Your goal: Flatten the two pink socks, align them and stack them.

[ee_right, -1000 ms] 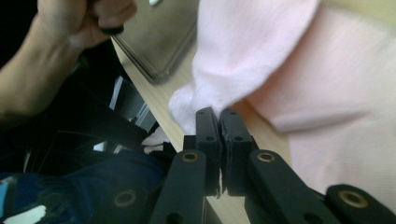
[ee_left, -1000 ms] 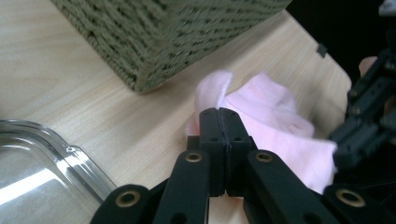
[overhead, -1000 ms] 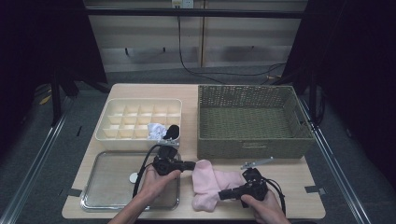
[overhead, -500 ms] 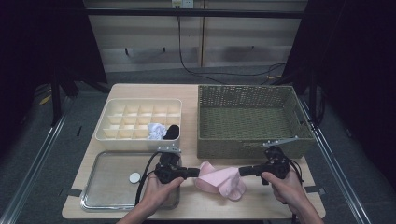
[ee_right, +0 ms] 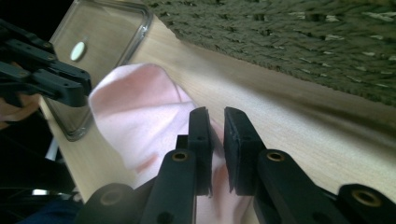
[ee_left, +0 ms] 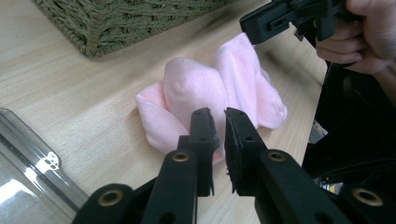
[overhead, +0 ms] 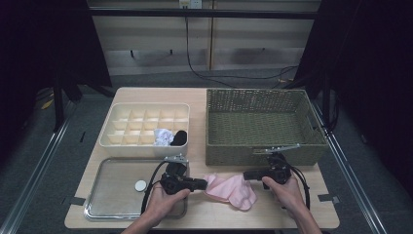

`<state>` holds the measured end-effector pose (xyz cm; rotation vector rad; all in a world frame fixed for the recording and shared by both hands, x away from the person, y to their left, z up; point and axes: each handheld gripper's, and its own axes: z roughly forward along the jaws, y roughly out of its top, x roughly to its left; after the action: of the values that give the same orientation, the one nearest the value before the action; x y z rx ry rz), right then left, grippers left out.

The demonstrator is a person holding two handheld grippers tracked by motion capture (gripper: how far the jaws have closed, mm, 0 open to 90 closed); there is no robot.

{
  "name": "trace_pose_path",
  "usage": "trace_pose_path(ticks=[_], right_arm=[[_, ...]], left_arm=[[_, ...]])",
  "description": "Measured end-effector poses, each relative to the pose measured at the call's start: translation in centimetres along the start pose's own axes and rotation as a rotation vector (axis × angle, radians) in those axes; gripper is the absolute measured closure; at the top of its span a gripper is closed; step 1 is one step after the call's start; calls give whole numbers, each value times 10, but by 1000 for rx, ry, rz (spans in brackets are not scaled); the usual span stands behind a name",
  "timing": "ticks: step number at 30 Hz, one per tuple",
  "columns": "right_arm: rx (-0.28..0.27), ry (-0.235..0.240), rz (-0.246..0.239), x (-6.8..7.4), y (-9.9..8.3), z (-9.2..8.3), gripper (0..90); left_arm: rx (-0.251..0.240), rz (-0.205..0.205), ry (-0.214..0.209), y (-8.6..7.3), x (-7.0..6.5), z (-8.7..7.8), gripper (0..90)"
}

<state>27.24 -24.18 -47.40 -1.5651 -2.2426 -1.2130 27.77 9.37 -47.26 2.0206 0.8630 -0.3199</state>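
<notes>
- One crumpled pink fabric sock (overhead: 231, 189) lies on the pale wooden table (overhead: 297, 217), just in front of the olive woven wicker basket (overhead: 263, 124) and between the two hand-held tools.
- The left black two-jaw gripper (overhead: 200, 184) points at the sock's left edge; in the left gripper view its jaws stand a narrow gap apart, having just been opening, with the sock (ee_left: 210, 93) lying beyond the tips and nothing pinched between them.
- The right black two-jaw gripper (overhead: 248, 174) points at the sock's upper right edge; in the right gripper view its jaws also show a slim gap, having just been opening, the pink cloth (ee_right: 140, 116) beside and under them but not clamped.
- The clear rectangular plastic tray (overhead: 104, 204) sits at the table's near left, a small white round disc (overhead: 140, 185) resting in it.
- Behind the tray stands the cream plastic divided organiser box (overhead: 146, 109), with a white bundle (overhead: 162, 137) and a black bundle (overhead: 179, 138) in neighbouring front compartments.
</notes>
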Motion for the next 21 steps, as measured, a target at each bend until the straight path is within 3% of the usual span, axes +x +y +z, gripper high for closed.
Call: trace_pose_path(ticks=[5, 7, 12, 15, 17, 19, 21], right_arm=[[-54, -28, 0, 3, -1, -6, 741], [-91, -26, 12, 3, -5, -16, 712], [-44, -7, 3, 10, -23, -16, 729], [-22, -20, 0, 13, -32, -7, 672], [-19, -52, -4, 12, -34, -1, 625], [-10, -44, -7, 12, -33, 2, 626], [1, -36, -7, 13, -32, 5, 627]], left_arm=[[-11, 2, 1, 3, -2, 0, 695], [-20, 21, 7, 9, -5, -1, 656], [-20, 47, 31, 20, -5, 1, 578], [-26, 64, 55, 28, -5, 8, 552], [-32, 70, 63, 29, -4, 13, 551], [-21, 84, 80, 29, -5, 22, 550], [-7, 90, 65, 28, -4, 26, 534]])
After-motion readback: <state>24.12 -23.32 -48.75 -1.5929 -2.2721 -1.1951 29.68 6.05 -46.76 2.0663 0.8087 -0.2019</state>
